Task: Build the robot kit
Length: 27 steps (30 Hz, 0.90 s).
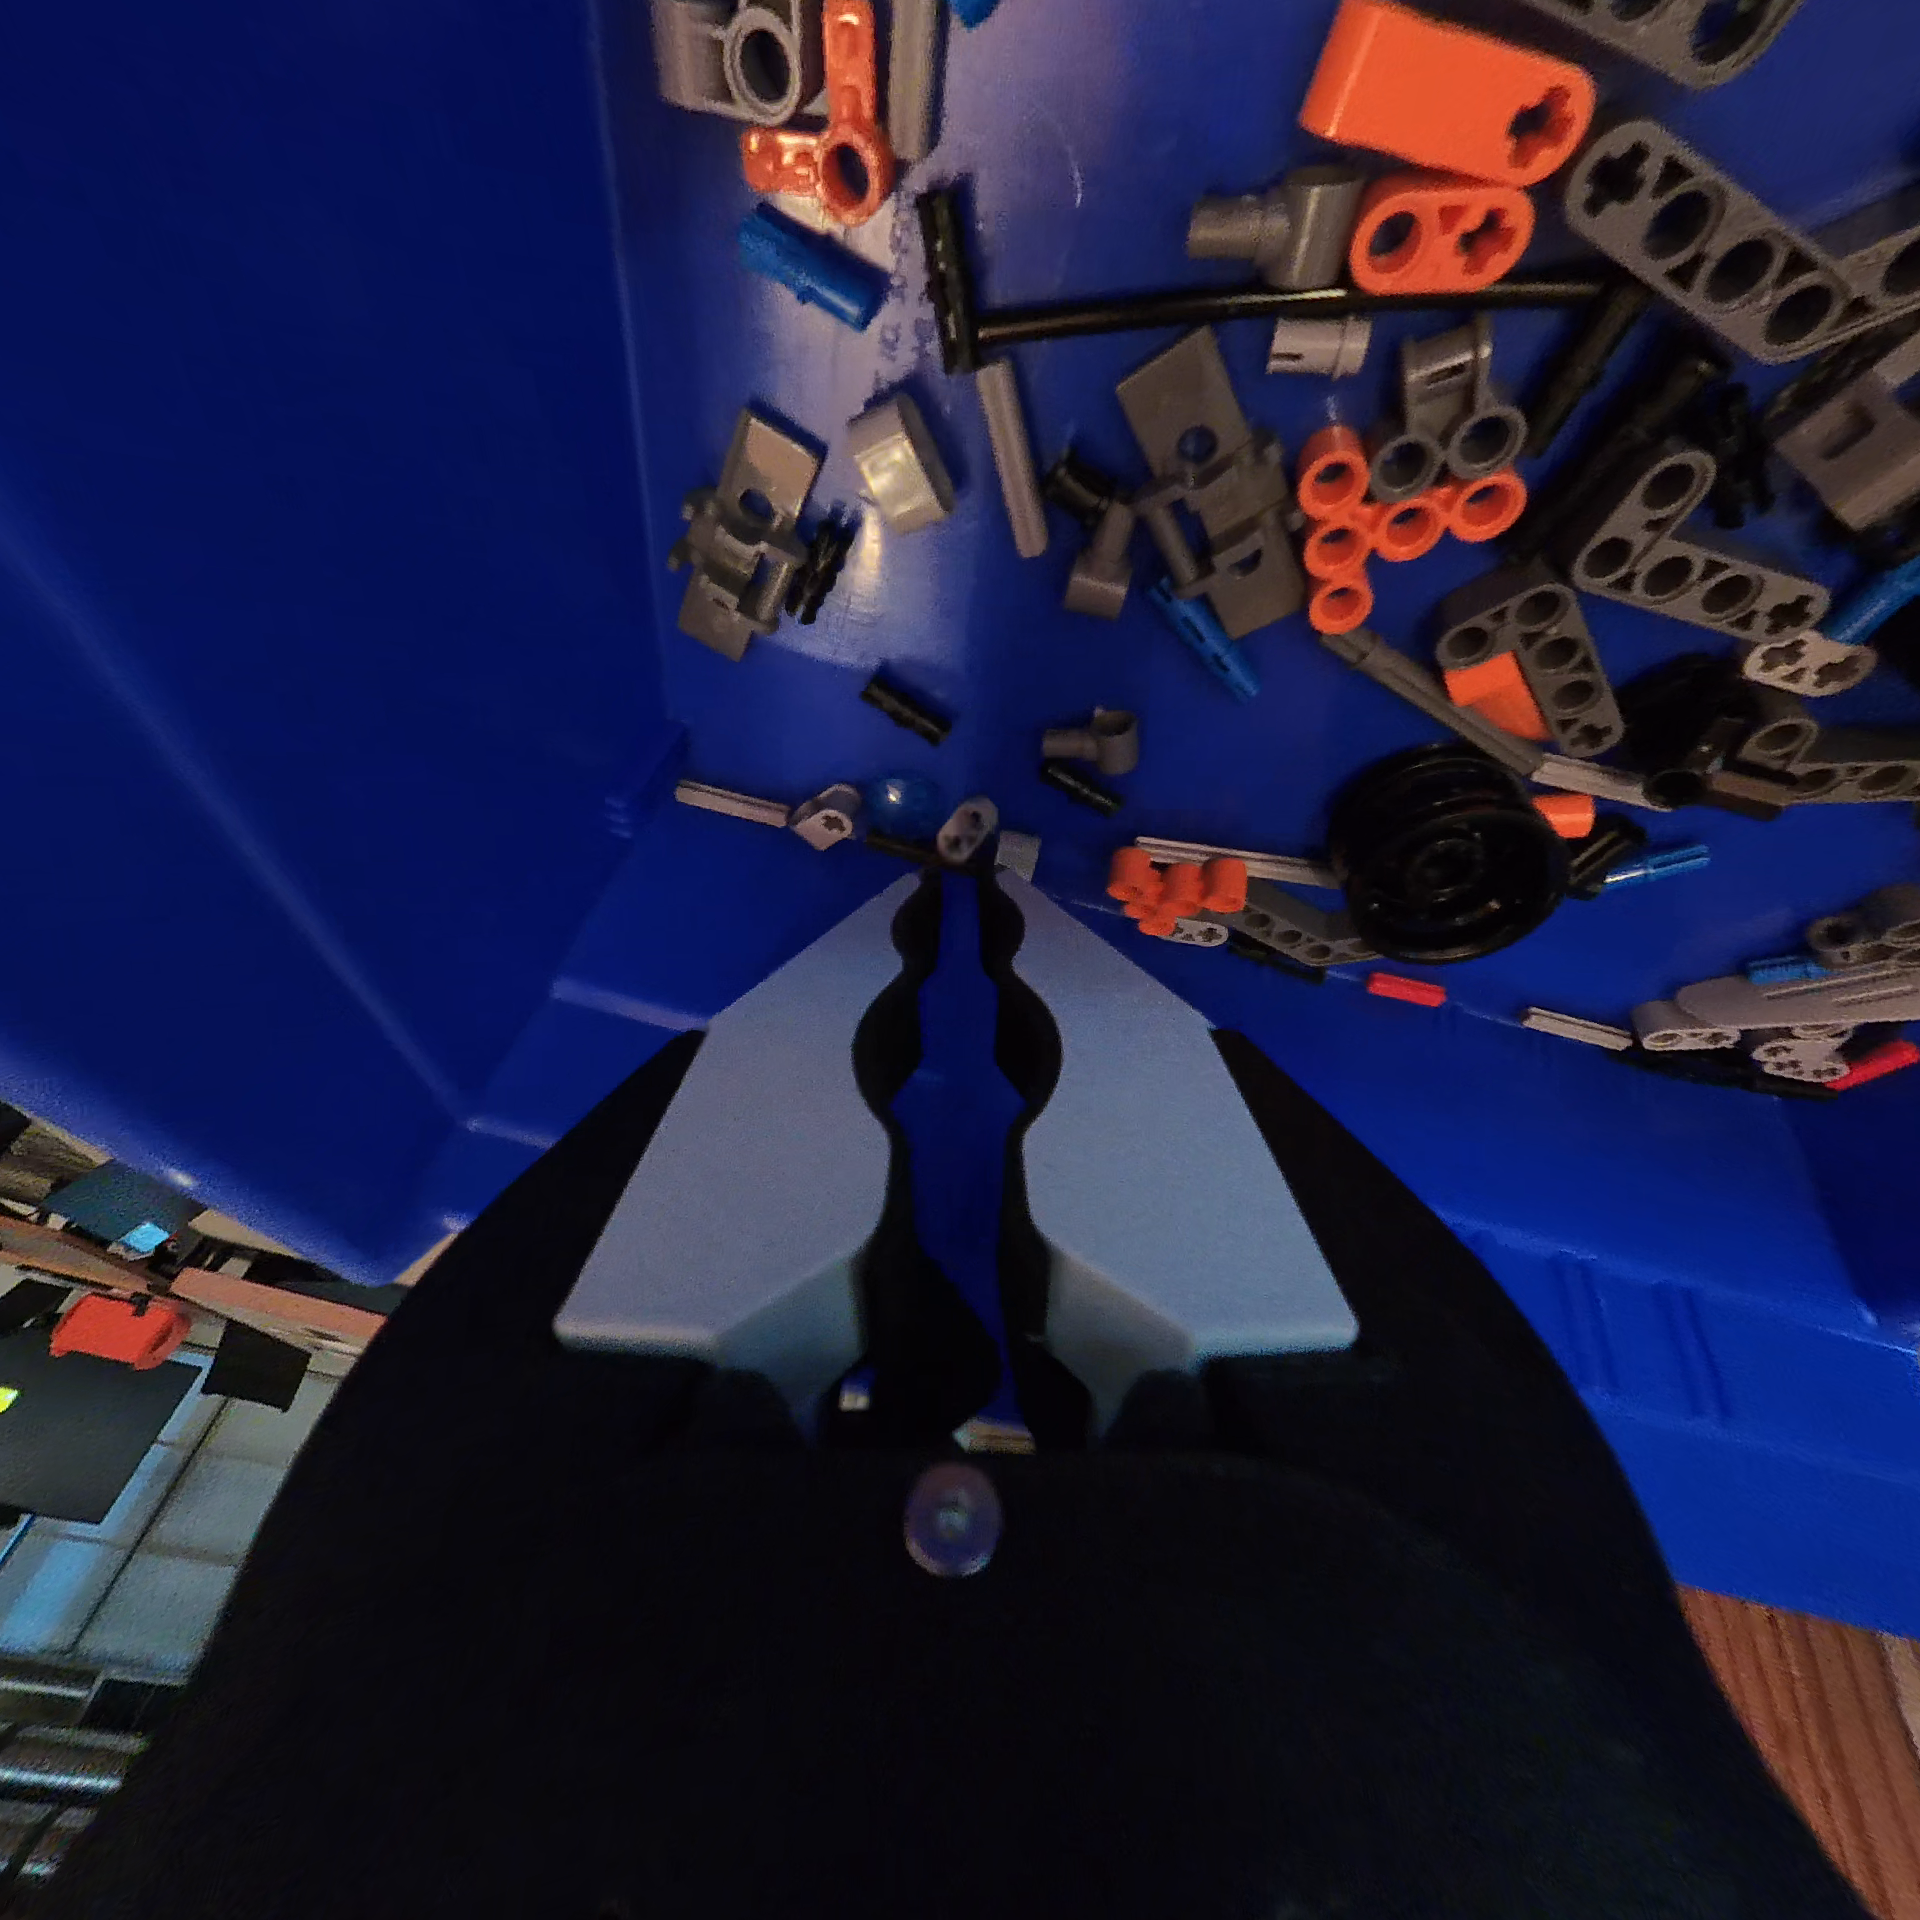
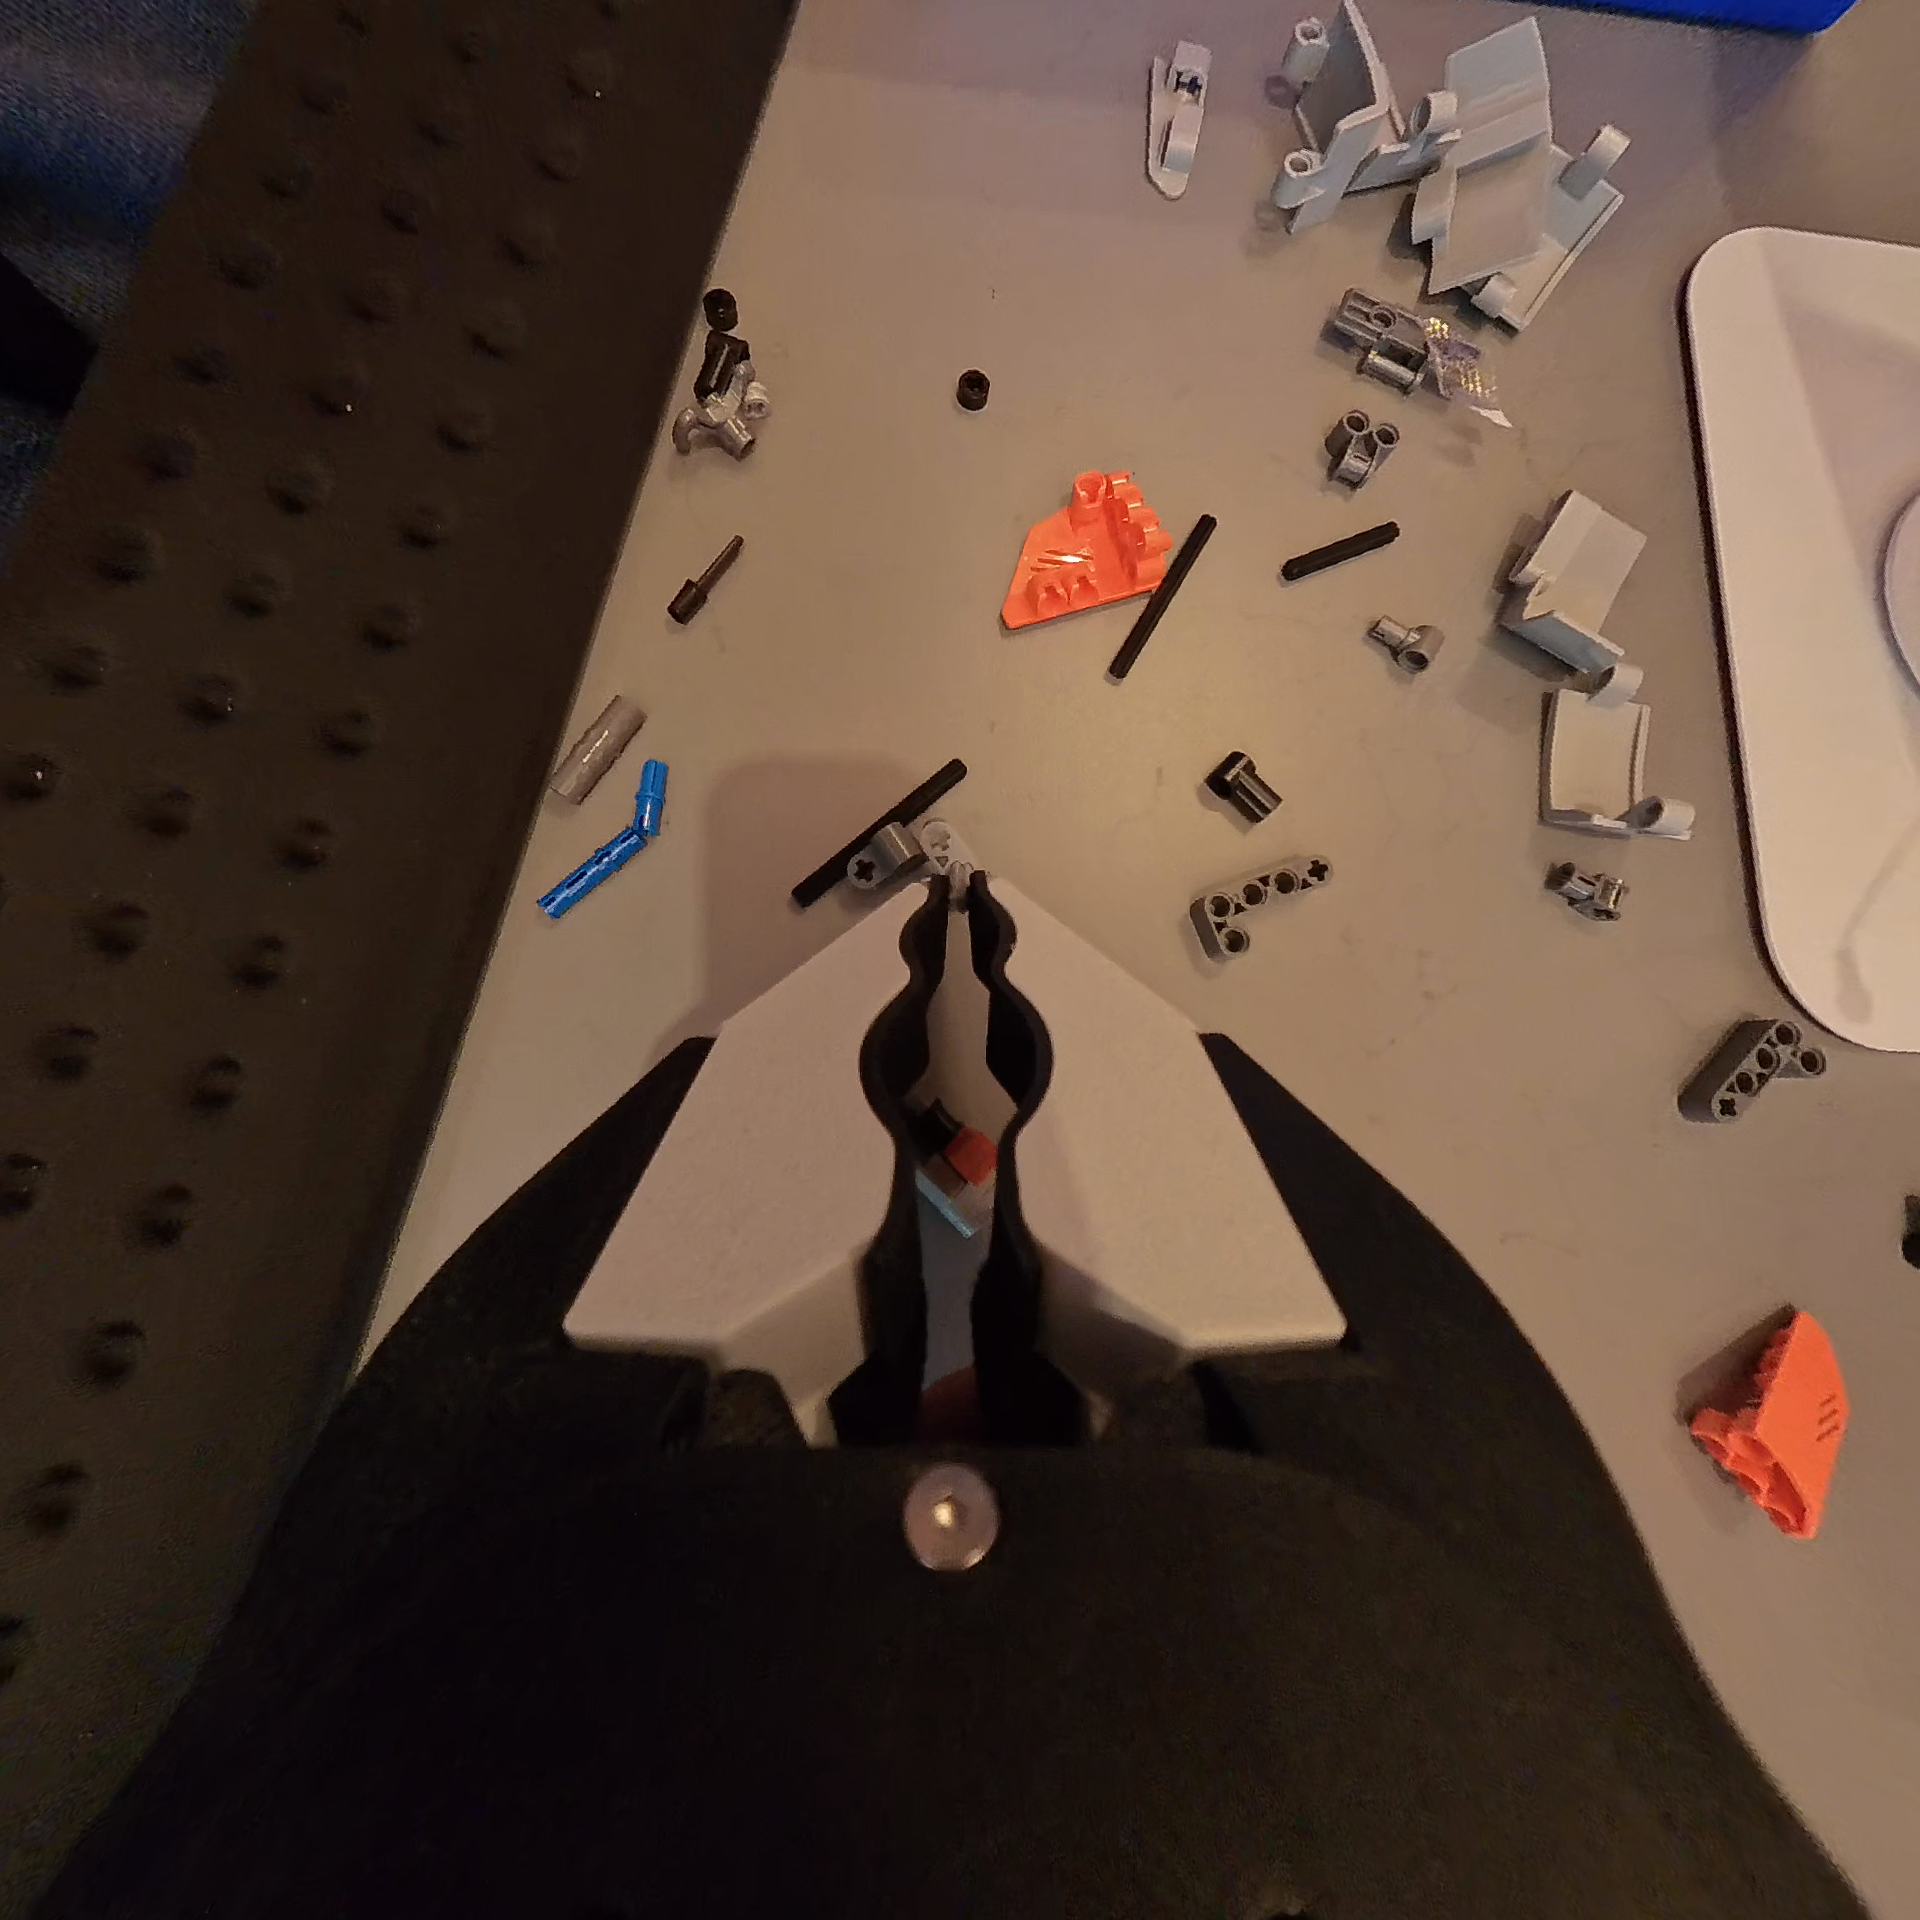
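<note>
Left gripper [image 1: 954,883]: fingers nearly closed, pinching a small grey connector [image 1: 964,828] inside blue bin [image 1: 312,623] of loose building-toy parts, beside black wheel [image 1: 1444,862].
Right gripper [image 2: 961,891]: fingers closed on grey connector assembly [image 2: 914,852] over grey counter [image 2: 1039,260]; its black axle [image 2: 878,834] runs diagonally, far end up-right.

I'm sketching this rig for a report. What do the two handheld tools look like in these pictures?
Both look alike. The left tool and right tool each have a wide black body, two pale grey wedge-shaped fingers tapering to a point, wavy black pads along the inner edges, and a round silver screw at the centre. No cables, markings or sleeves show.
</note>
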Motion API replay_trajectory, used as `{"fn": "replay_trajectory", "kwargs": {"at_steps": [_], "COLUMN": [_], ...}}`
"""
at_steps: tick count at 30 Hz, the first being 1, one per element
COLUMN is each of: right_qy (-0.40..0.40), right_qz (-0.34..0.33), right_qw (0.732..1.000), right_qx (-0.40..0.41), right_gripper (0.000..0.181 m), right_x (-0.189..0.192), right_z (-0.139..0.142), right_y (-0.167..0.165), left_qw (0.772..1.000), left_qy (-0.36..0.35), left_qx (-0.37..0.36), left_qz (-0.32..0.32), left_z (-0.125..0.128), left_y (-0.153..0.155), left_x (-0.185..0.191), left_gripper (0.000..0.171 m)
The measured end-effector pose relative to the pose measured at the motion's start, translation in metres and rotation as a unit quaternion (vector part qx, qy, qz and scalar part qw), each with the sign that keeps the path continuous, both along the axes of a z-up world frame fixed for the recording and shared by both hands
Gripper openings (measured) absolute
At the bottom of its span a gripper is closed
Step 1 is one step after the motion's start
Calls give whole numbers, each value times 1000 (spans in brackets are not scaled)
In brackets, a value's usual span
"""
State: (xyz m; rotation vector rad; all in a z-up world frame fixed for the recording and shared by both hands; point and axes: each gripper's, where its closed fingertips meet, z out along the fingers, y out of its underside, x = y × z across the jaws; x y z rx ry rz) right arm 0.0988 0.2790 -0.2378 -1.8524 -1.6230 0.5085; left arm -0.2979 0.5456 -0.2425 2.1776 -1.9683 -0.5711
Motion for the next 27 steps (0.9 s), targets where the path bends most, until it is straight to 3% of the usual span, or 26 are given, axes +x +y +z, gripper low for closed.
{"fn": "replay_trajectory", "kwargs": {"at_steps": [7, 16, 27], "right_qy": [-2, -3, -3], "right_qz": [1, 1, -1], "right_qw": [1000, 1000, 1000], "right_qx": [0, 0, 3], "right_gripper": [1, 1, 1], "right_x": [0, 2, 4], "right_z": [-1, -1, -1], "right_y": [-1, -1, -1], "left_qw": [999, 999, 999], "left_qy": [36, 36, -24], "left_qx": [-16, -21, -17], "left_qz": [-12, -17, -28], "left_z": [-7, -12, -10], "left_y": [-2, -4, -9], "left_x": [-1, 1, 11], "left_gripper": [12, 4, 0]}}
